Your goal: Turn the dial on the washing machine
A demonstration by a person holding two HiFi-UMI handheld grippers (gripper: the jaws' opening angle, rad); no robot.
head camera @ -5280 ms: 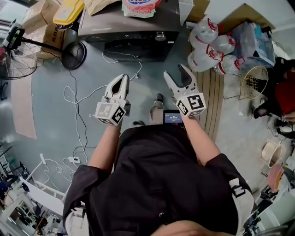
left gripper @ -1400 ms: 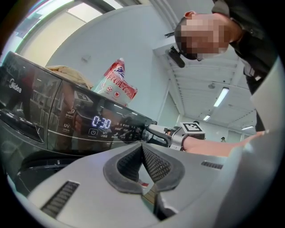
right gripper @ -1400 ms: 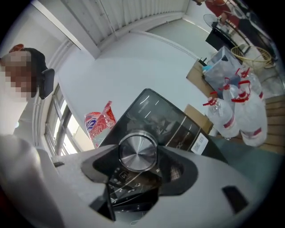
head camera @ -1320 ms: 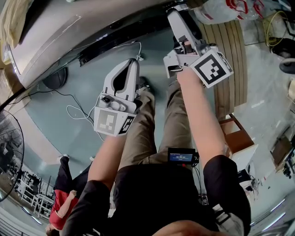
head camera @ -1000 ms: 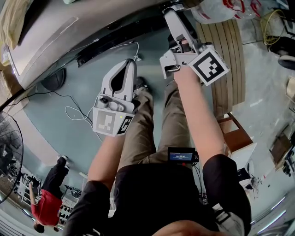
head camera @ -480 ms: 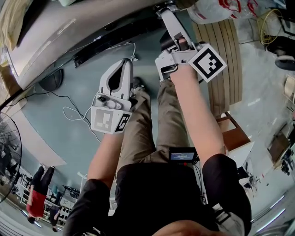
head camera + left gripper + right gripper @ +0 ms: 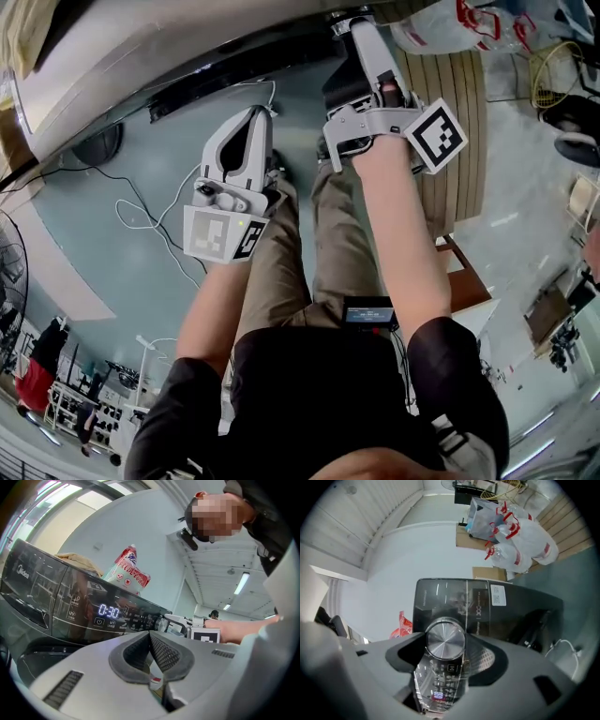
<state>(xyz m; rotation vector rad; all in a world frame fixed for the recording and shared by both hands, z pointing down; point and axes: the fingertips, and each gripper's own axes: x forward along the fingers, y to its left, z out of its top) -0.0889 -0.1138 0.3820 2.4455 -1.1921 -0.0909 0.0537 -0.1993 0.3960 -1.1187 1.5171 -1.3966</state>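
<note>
The dark washing machine [image 7: 141,47] fills the top of the head view. Its round metal dial [image 7: 445,639] sits squarely between the two pads of my right gripper [image 7: 446,642], and both pads lie against its rim. In the head view my right gripper [image 7: 354,23] reaches up to the machine's front panel, where its tips are partly hidden. My left gripper [image 7: 255,117] hangs lower, above my left knee, with its pads pressed together and nothing between them. In the left gripper view the lit display [image 7: 108,611] reads 0:30, and my left gripper [image 7: 150,634] points at the panel.
White bags with red print [image 7: 450,23] and wooden slats [image 7: 459,103] lie to the right of the machine. Cables [image 7: 141,211] trail over the floor on the left, with a fan [image 7: 9,253] at the left edge. On top of the machine lies a red-and-white bag [image 7: 131,569].
My right gripper has kept its tips at the panel while its marker cube swung slightly right. My left gripper has drifted a little upward. The background has shifted with my head.
</note>
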